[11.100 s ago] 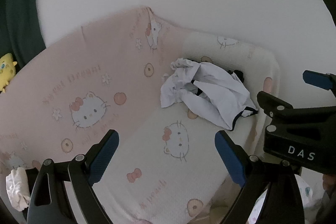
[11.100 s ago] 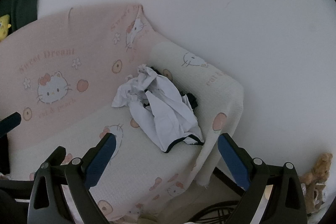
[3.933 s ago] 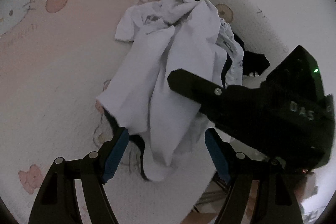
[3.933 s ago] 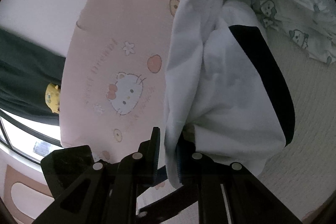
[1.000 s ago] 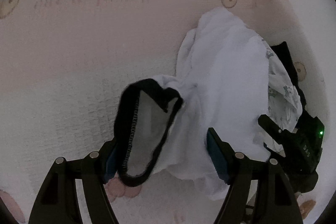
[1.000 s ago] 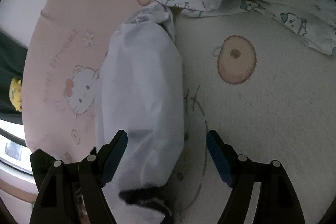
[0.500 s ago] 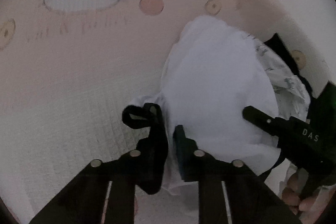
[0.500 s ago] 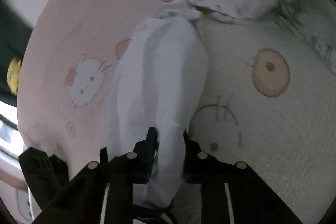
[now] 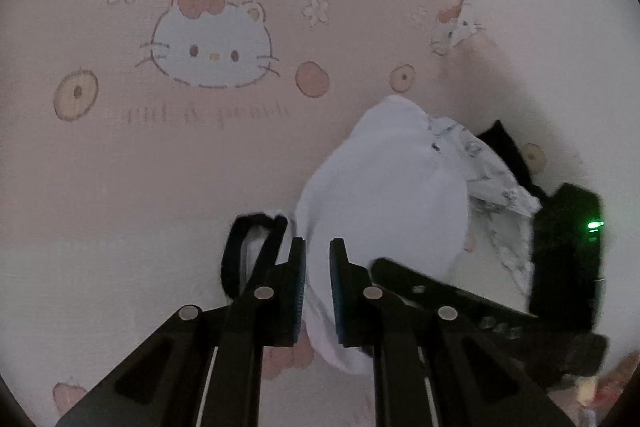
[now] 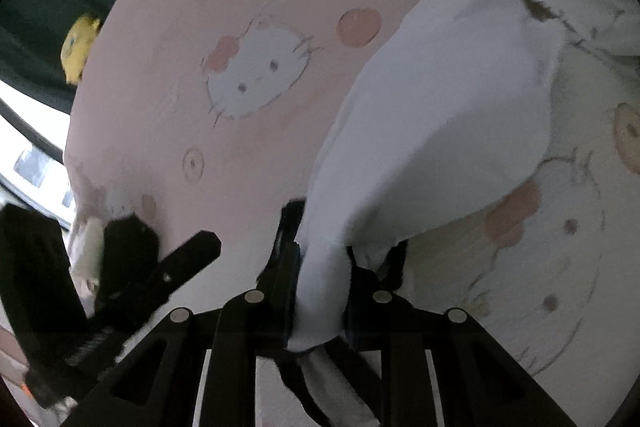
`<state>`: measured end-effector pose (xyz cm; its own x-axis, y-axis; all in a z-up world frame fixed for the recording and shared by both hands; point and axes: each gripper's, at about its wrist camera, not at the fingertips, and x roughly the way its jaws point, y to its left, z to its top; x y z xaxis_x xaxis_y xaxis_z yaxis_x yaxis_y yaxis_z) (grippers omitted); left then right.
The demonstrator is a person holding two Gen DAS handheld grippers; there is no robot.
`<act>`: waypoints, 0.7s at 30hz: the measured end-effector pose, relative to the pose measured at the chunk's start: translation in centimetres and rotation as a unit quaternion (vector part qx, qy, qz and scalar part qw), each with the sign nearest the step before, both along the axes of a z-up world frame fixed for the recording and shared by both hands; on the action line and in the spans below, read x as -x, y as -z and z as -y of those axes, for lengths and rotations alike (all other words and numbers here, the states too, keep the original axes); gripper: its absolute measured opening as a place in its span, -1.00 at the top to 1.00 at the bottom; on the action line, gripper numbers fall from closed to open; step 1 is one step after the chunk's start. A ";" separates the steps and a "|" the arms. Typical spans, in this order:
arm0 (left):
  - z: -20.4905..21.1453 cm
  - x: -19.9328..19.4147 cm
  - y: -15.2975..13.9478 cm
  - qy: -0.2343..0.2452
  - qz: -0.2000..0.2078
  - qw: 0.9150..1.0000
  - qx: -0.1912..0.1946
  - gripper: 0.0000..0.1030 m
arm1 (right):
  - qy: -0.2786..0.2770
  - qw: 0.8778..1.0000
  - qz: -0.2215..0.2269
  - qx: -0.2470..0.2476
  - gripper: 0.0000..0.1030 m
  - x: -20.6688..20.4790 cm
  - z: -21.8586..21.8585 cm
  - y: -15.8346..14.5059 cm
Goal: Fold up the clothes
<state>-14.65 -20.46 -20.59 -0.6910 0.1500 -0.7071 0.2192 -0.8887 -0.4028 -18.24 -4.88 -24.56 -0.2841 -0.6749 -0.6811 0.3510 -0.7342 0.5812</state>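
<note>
Between your two grippers, left gripper [image 9: 318, 289] and right gripper [image 10: 322, 291] both clamped on it, the white shirt [image 9: 384, 199] stretches away toward the printed garment [image 9: 492, 179], so pull apart sideways.

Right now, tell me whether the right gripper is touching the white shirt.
Touching. The right wrist view shows the right gripper with its jaws closed on a bunched edge of the white shirt, cloth pinched between both pads.

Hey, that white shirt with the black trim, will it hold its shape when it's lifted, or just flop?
Likely floppy: the white shirt sags in soft folds between both grippers. Probably light, as thin bunched cloth fits between the right gripper fingers. It may drag the printed garment touching it.
</note>
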 end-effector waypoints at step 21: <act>-3.3 1.5 1.9 0.070 0.094 0.991 -0.060 -0.57 | 0.157 0.980 0.077 0.095 -0.35 2.6 -9.6 0.5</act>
